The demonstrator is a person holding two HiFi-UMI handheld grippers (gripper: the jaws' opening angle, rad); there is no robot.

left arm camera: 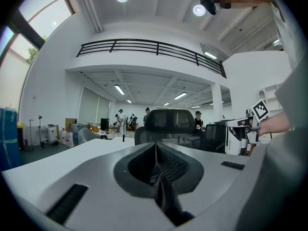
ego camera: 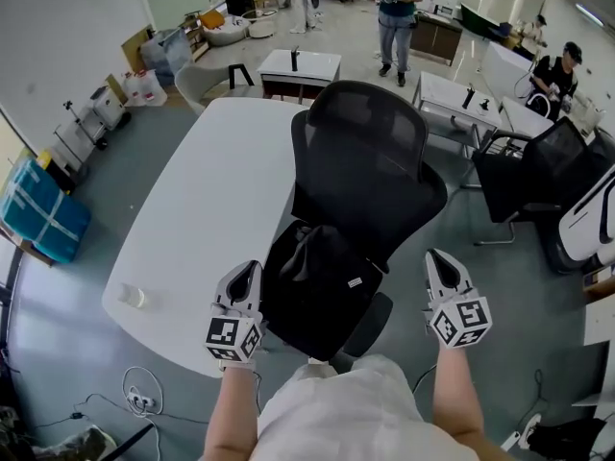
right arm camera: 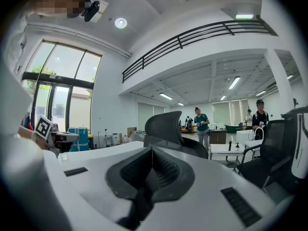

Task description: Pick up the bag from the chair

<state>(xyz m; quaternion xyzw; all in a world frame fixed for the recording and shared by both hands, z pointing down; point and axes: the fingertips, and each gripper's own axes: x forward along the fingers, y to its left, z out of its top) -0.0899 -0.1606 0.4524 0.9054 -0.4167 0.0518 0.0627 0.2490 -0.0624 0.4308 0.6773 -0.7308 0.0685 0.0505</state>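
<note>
A black bag (ego camera: 322, 279) lies slumped on the seat of a black mesh-backed office chair (ego camera: 370, 152), right below me. My left gripper (ego camera: 247, 271) hovers at the seat's left edge, close beside the bag, jaws shut and empty. My right gripper (ego camera: 438, 259) is held off the seat's right side, clear of the bag, also shut and empty. In the left gripper view the shut left gripper (left arm camera: 157, 150) points level at the chair's back (left arm camera: 169, 121). The right gripper view shows the shut right gripper (right arm camera: 151, 153) with the chair (right arm camera: 166, 126) ahead. The bag is hidden in both gripper views.
A long white table (ego camera: 202, 219) runs along the chair's left, with a small clear cup (ego camera: 132, 296) near its front end. Another black chair (ego camera: 538, 166) stands at the right. Cables lie on the floor (ego camera: 144, 397) at lower left. People (ego camera: 396, 8) stand far off.
</note>
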